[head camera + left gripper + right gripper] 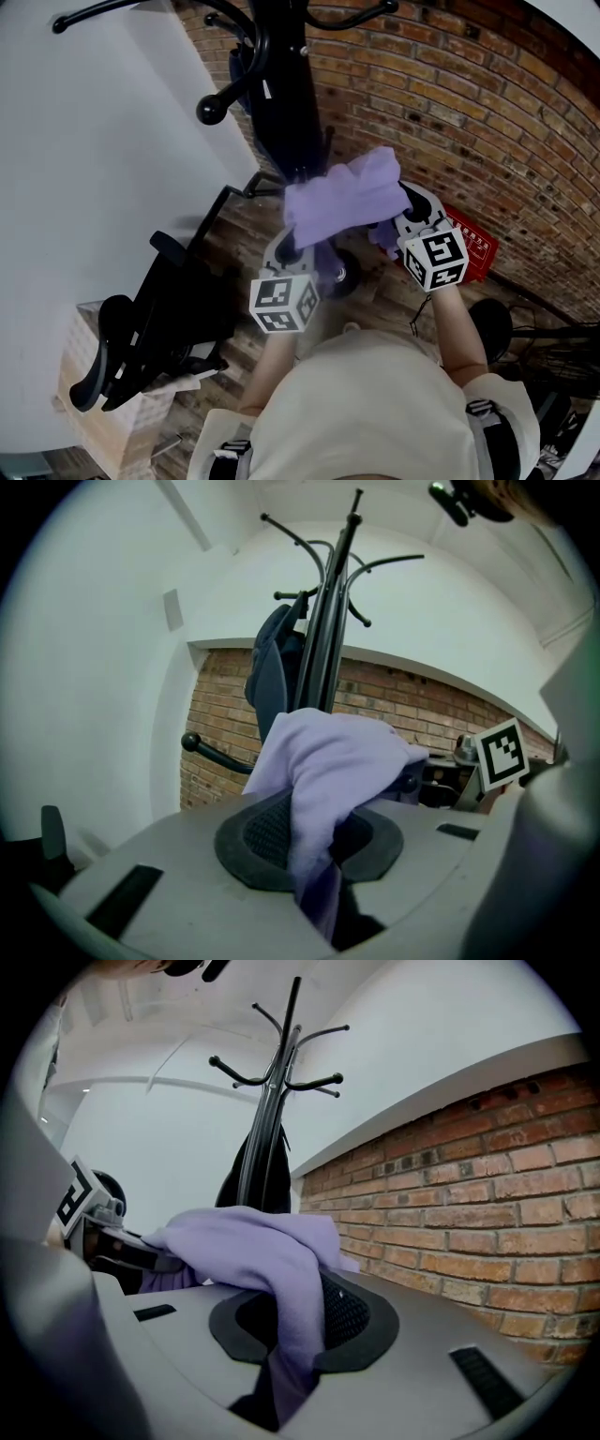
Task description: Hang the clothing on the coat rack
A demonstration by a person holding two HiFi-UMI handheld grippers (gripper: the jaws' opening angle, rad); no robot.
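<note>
- We hold the purple garment (342, 197) up in the air between both grippers, in front of the coat rack (286, 94) and below its hooks.
- Left gripper (292, 246): in the left gripper view its jaws (314, 855) are clenched on a fold of the purple garment (328, 761). The cloth drapes over the dark pads and hangs down through the narrow gap.
- Right gripper (405, 214): in the right gripper view its jaws (291, 1330) likewise pinch the purple garment (253, 1241), which bunches over the top and trails below.
- The cloth spans from one gripper to the other and sags slightly in the middle. It touches neither the rack nor the floor, as far as we can see.
- Coat rack: a black pole with curved hooks that end in knobs. It stands upright in the left gripper view (333, 621) and the right gripper view (272, 1101).
- A dark blue garment (272, 672) hangs on the rack, against the pole.
- A brick wall (450, 112) runs to our right of the rack, and a white wall (84, 159) to our left.
- On the wooden floor (244, 225) a black office chair (159, 319) stands to the left, beside a cardboard box (103, 422).
- A red crate (473, 248) sits by the brick wall, just beyond the right gripper.
</note>
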